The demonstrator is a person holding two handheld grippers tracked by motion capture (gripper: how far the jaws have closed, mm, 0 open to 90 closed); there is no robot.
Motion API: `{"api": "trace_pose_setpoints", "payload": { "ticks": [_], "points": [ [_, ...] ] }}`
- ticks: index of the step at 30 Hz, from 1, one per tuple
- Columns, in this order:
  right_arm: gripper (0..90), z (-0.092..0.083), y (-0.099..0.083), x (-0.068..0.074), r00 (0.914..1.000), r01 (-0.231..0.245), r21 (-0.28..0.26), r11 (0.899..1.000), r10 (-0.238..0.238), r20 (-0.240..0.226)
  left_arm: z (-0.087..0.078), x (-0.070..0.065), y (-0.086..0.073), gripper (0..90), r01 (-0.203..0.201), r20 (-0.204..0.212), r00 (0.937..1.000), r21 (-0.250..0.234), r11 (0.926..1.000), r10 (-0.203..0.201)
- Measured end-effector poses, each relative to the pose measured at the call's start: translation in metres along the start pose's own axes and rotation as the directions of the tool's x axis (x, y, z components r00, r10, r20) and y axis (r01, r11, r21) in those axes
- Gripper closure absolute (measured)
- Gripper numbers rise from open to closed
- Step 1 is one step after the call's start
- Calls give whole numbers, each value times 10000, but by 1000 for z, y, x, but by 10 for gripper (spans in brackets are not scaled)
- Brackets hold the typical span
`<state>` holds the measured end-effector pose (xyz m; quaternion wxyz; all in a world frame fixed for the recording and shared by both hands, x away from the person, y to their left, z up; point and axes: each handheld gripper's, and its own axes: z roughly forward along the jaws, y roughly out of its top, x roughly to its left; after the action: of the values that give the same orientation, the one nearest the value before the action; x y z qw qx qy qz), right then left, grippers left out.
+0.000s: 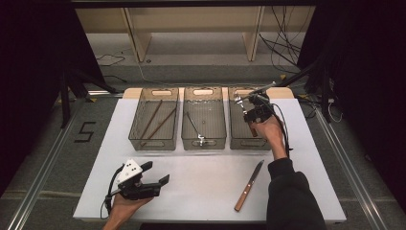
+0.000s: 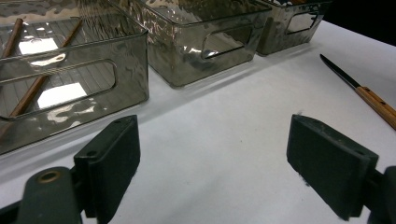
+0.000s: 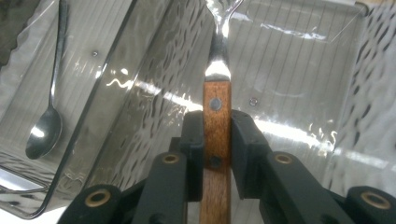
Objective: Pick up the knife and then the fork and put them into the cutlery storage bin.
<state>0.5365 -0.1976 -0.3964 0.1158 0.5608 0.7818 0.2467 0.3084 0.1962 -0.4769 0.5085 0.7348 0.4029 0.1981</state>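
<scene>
My right gripper point(image 1: 251, 115) point(image 3: 217, 126) is shut on the wooden handle of a fork point(image 3: 216, 79). It holds the fork over the right-hand clear bin point(image 1: 242, 143) point(image 3: 299, 70), metal end pointing away along the bin. My left gripper point(image 1: 158, 173) point(image 2: 212, 158) rests low at the table's front left. Its jaws are open and wide apart, with nothing between them. A knife with a wooden handle point(image 1: 249, 186) point(image 2: 359, 88) lies on the white table point(image 1: 201, 191) at the front right, blade pointing away.
Three clear bins stand in a row at the back of the table. The left bin point(image 1: 152, 143) point(image 2: 70, 88) holds brown chopsticks point(image 1: 158, 120) point(image 2: 37, 86). A spoon point(image 1: 194, 127) point(image 3: 44, 128) lies in the middle bin point(image 1: 203, 142). Cables trail on the floor behind.
</scene>
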Motion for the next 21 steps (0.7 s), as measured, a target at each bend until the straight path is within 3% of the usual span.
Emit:
{"api": "trace_pose_setpoints", "payload": {
  "ticks": [14, 18, 21],
  "points": [
    [765, 11, 0, 4, 9999, -48, 216, 9998, 51, -97, 0, 0, 0, 171, 38, 20, 10000, 17, 10000, -38],
    [693, 13, 1, 6, 9980, 79, 262, 9996, -62, -634, 0, 0, 0, 170, 36, 29, 10000, 25, 10000, -36],
    [694, 9, 1, 8, 9974, 180, 70, 9998, -174, -694, 0, 0, 0, 171, 42, 32, 10000, 27, 10000, -43]
  ]
}}
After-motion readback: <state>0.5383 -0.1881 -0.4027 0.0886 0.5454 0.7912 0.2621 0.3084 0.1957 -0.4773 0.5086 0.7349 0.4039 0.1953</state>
